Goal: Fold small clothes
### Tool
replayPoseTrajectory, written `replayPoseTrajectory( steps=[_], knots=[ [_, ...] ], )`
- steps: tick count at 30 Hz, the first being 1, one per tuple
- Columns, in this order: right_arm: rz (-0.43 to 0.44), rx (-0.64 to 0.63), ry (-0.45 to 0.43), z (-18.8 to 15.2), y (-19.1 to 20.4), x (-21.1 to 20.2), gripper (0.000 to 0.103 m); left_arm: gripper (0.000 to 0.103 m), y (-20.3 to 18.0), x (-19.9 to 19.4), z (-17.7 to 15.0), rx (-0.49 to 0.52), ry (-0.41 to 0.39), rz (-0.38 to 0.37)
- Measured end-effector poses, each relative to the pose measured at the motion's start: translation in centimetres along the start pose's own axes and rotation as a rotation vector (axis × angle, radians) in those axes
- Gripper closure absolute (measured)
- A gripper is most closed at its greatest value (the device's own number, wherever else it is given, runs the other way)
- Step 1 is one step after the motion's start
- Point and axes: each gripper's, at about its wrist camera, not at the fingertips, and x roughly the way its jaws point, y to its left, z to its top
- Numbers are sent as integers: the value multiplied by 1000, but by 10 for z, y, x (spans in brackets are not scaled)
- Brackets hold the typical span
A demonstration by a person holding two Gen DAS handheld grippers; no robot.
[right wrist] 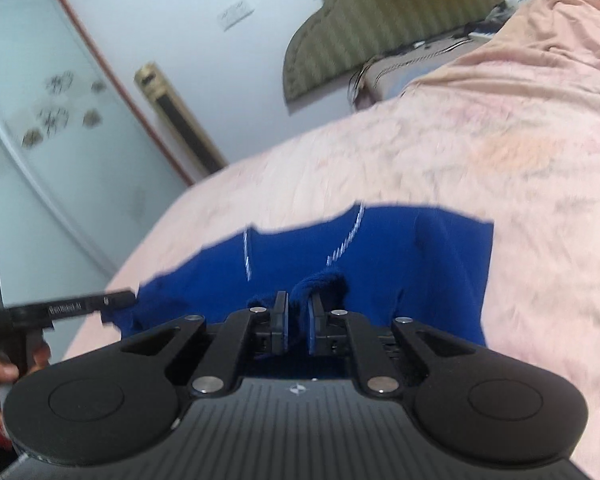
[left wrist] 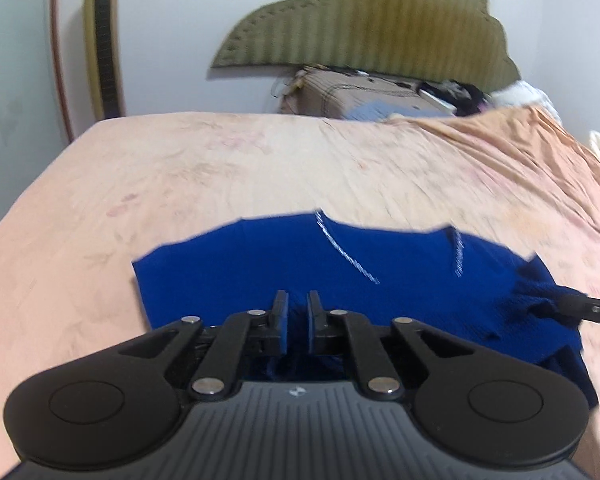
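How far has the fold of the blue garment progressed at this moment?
Done: the blue garment lies spread on the pink bedsheet. In hand: the left gripper and right gripper each pinch its near edge, cloth bunched between the fingers. Left: no completed fold shows; the edge must be carried over and smoothed.

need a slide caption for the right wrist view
Right gripper pinching a bunched edge of the blue knit garment on the pink bedsheet, left gripper gripping its far corner.
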Motion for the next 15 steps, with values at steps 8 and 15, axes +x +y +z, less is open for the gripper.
replayPoseTrajectory(
  steps=[8,15],
  knots=[
    [-39,90,-88,32,-12,23,94,98,10,26,27,-110,-37,68],
    [-9,175,-79,43,-24,49,94,96,21,27,12,-55,90,-65]
  ],
)
